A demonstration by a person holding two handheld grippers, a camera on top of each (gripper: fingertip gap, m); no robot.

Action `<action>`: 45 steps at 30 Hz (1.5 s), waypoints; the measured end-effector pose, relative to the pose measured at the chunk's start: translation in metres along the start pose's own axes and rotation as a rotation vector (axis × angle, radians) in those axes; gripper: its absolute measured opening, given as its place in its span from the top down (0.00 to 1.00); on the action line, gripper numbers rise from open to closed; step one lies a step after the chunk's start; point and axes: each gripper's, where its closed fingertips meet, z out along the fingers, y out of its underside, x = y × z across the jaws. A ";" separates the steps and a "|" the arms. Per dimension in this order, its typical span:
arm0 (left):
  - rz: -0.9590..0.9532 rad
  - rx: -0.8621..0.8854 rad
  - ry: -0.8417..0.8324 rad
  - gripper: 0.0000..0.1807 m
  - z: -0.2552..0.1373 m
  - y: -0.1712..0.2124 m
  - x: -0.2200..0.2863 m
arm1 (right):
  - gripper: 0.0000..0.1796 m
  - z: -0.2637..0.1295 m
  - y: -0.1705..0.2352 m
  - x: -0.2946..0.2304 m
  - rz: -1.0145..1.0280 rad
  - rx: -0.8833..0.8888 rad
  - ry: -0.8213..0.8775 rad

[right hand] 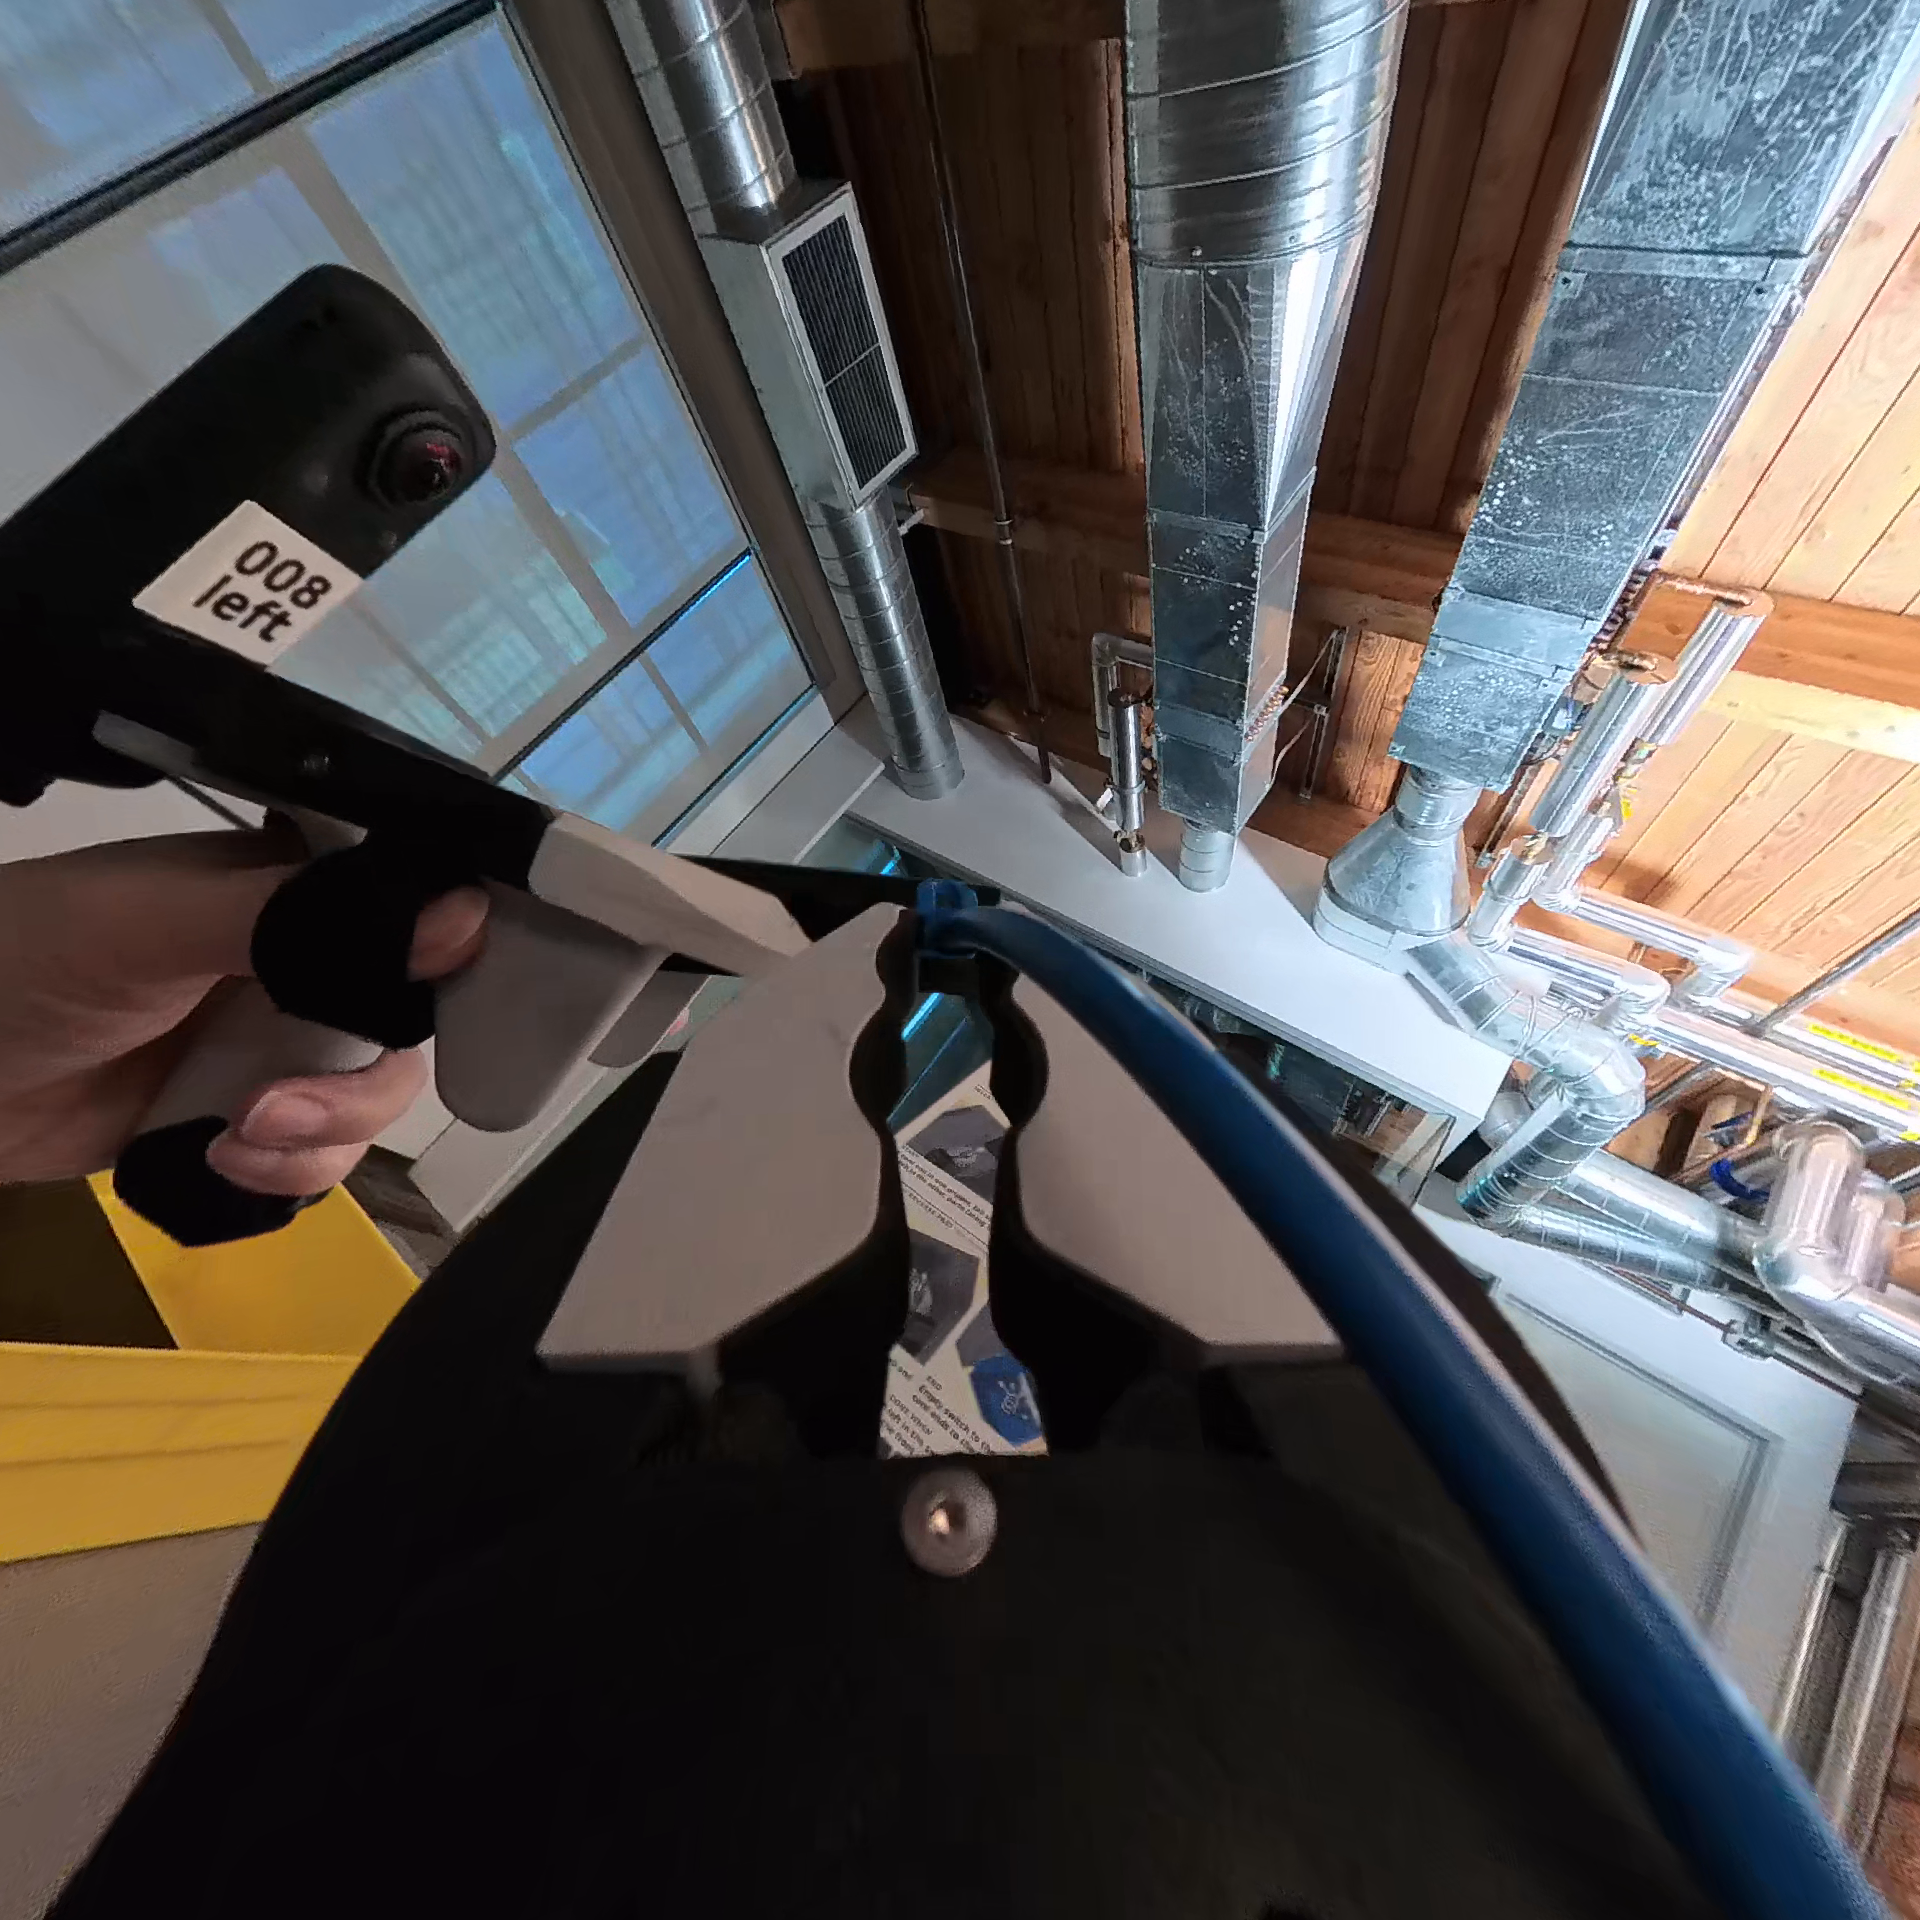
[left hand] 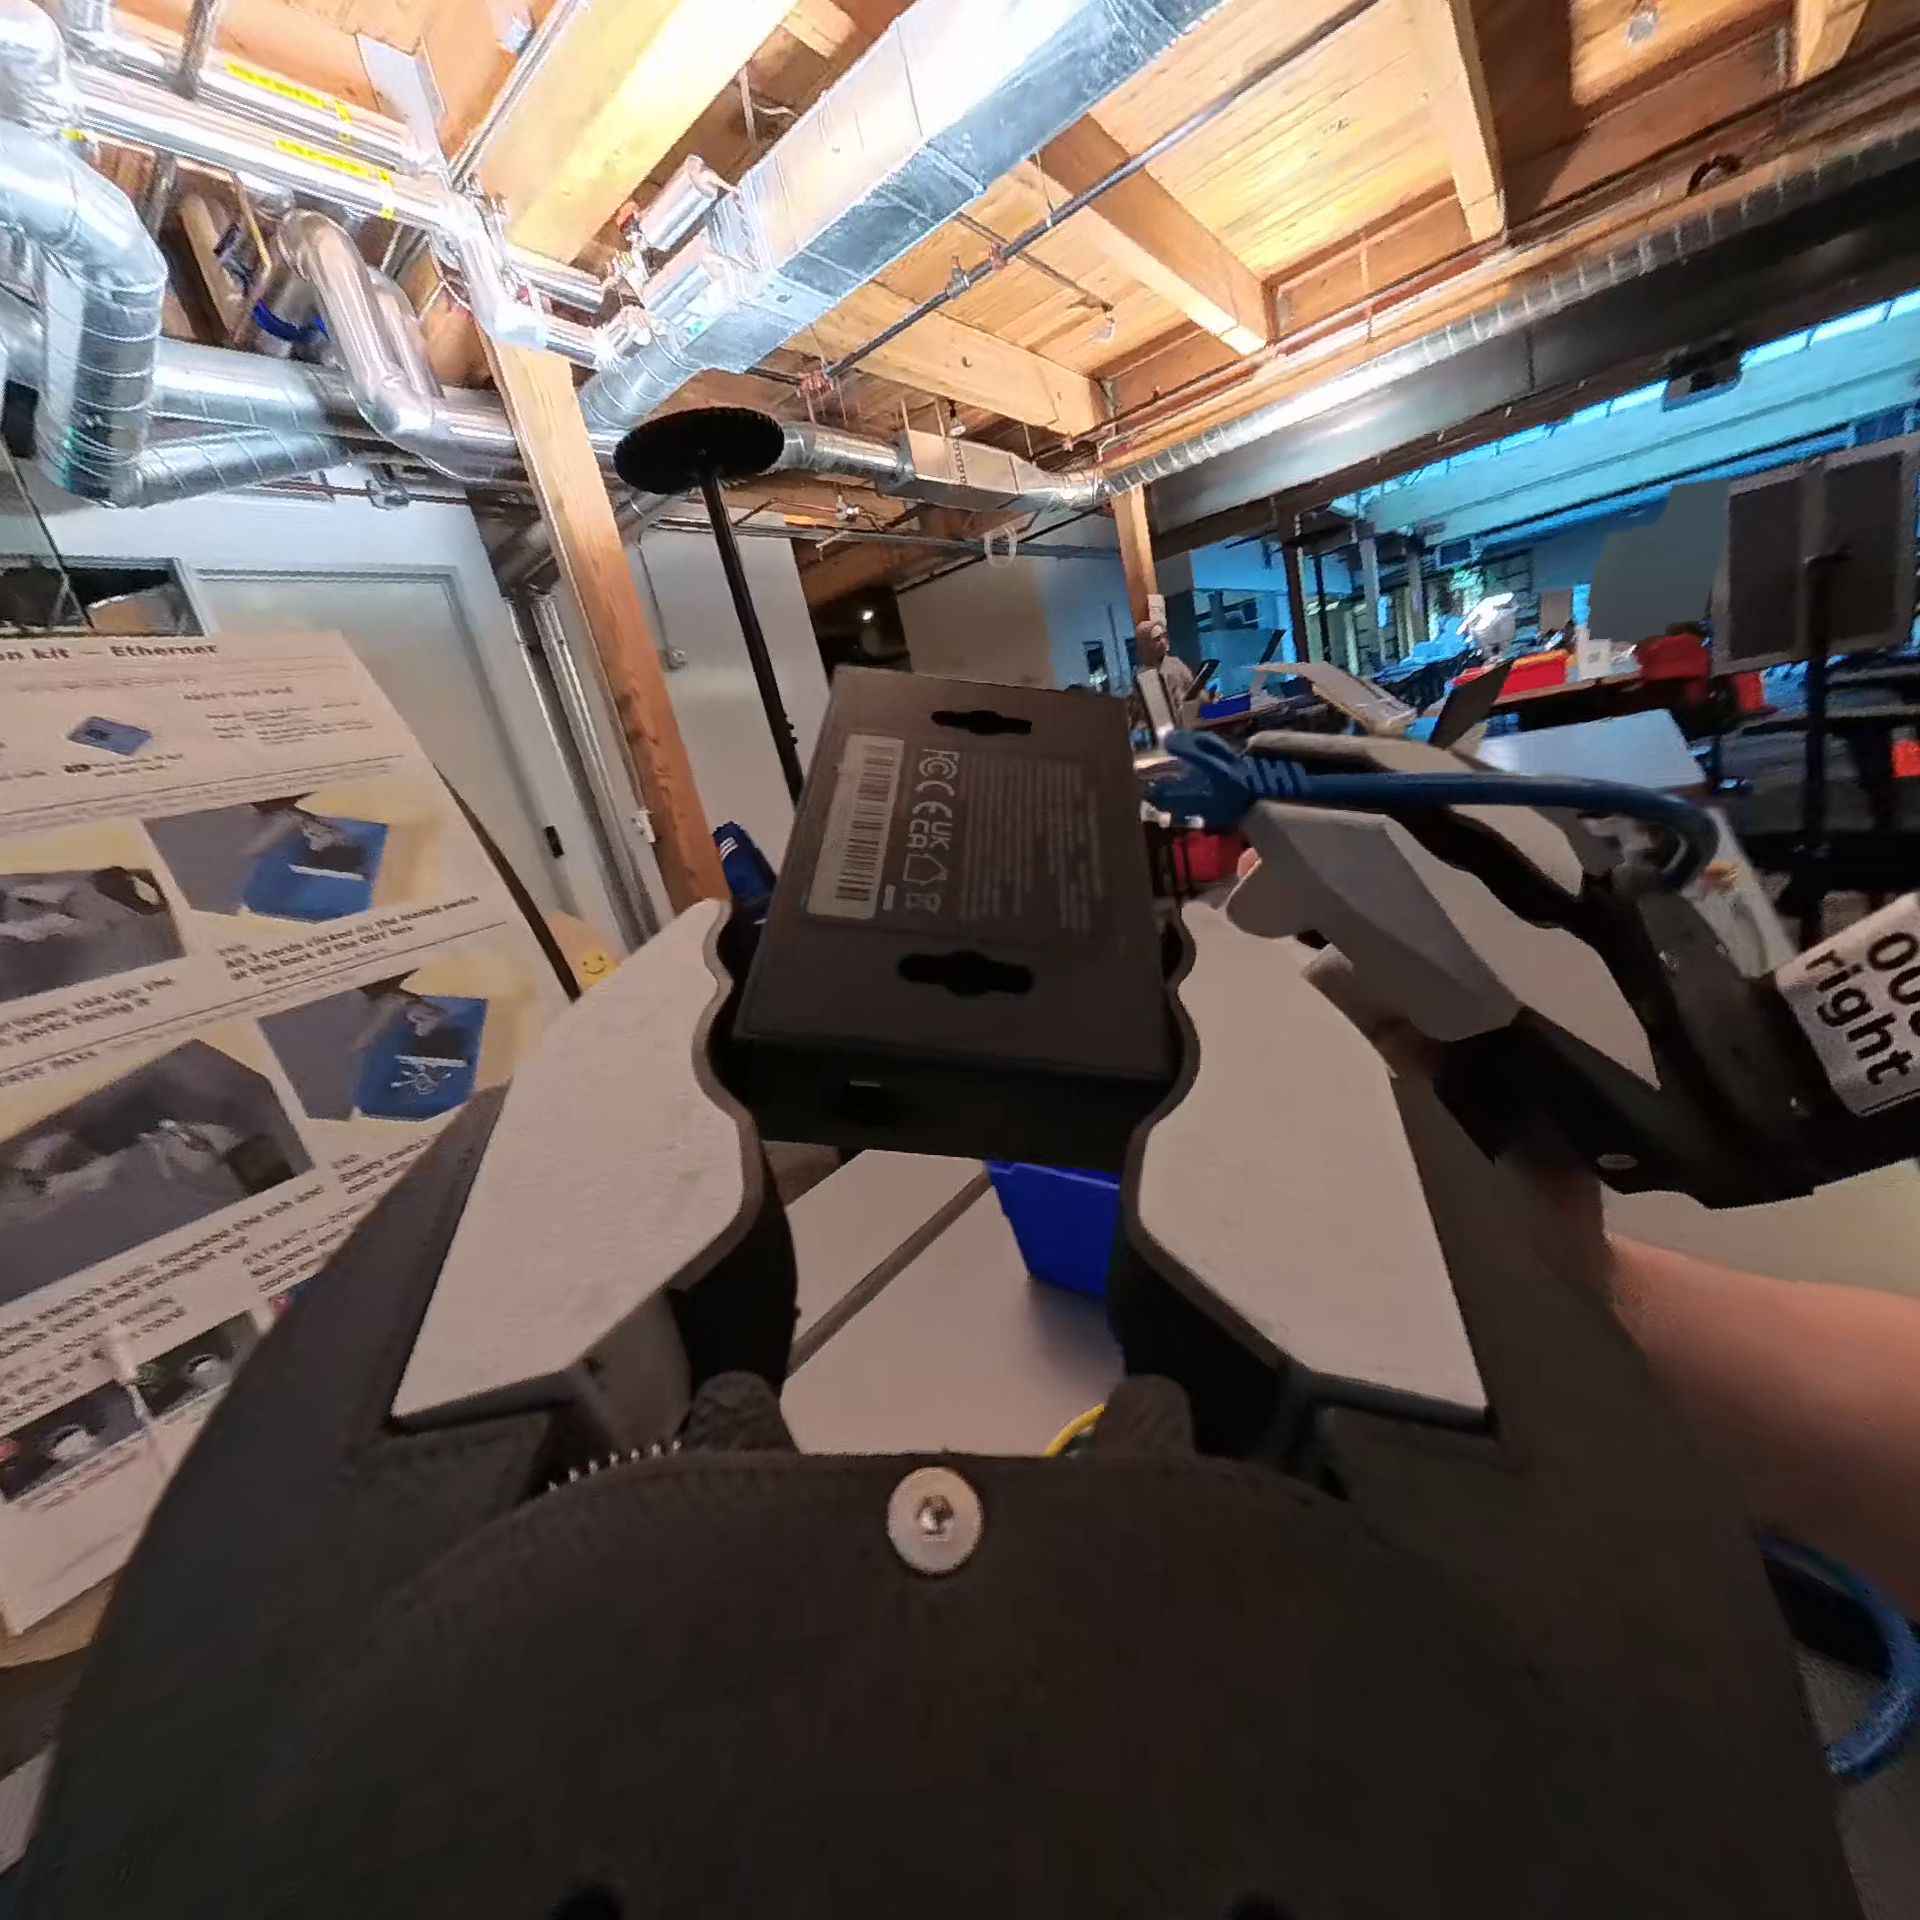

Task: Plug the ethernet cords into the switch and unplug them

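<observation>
Wooden beams and silver ducts [left hand: 312,405] fill the ceiling over a workshop, with an instruction sheet [left hand: 187,935] at 9 o'clock in the left wrist view. At centre frame the left gripper [left hand: 951,997] clamps a black switch [left hand: 956,883] by its 2 long edges, holding it in the air with its labelled underside facing the camera. At 2 o'clock the right gripper [left hand: 1257,795] pinches a blue ethernet cord [left hand: 1455,795] just behind its plug [left hand: 1205,774], which sits just beside the switch's right edge; whether it touches cannot be told. The cord loops back over that gripper toward 3 o'clock. In the right wrist view, the right gripper [right hand: 940,956] is pressed on the blue plug [right hand: 940,914] at centre, the cord [right hand: 1351,1226] sweeping toward 5 o'clock. A hand [right hand: 156,997] grips the left gripper's handle at 9 o'clock, above a yellow bin [right hand: 156,1434].
</observation>
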 end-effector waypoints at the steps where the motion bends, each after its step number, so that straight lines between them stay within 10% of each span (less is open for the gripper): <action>1: 0.013 -0.014 -0.006 0.59 0.001 0.002 0.001 | 0.93 0.000 0.000 0.001 0.009 0.003 0.005; 45: 0.296 -0.329 -0.143 0.60 -0.003 0.039 -0.022 | 0.93 0.006 0.043 -0.010 0.245 -0.143 -0.176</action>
